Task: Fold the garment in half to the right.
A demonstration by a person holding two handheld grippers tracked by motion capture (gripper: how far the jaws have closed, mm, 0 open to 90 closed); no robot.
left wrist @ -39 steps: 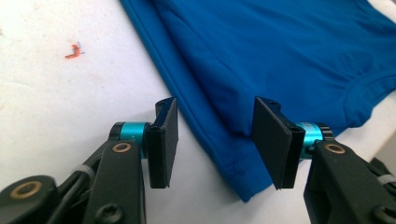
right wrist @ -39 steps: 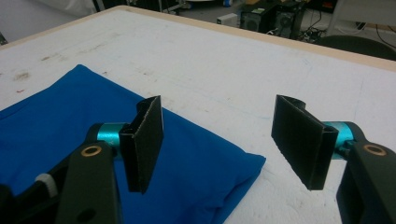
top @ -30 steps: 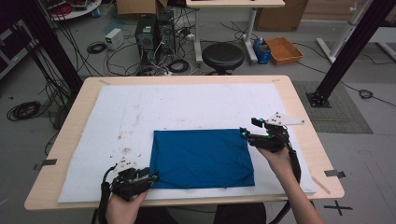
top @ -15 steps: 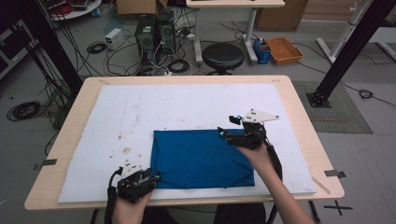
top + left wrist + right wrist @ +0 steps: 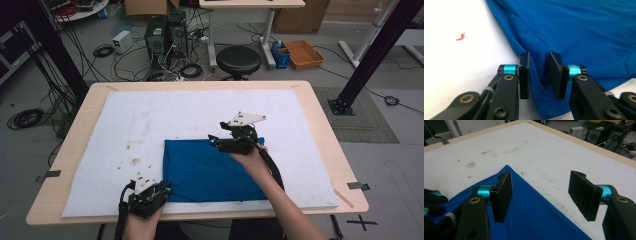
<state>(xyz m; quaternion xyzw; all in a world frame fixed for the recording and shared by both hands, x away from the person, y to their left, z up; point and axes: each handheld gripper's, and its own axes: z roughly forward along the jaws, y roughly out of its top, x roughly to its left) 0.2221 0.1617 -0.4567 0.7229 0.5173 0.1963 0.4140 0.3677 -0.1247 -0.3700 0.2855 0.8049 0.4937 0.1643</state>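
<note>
The folded blue cloth lies on the white mat toward the table's near edge. The left gripper is at the cloth's near left corner; its jaws have just been closing, a fold of fabric bunched between them, though they stand slightly apart. The right gripper hovers above the cloth's far edge, jaws wide apart, gripping nothing.

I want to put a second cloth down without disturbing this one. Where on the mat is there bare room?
The white mat is bare along its far half, beyond the blue cloth, and on its left, apart from small stains. A narrower strip lies right of the cloth. It is crowded at the cloth's near left corner, where the left gripper sits, and its far edge under the right gripper.
</note>
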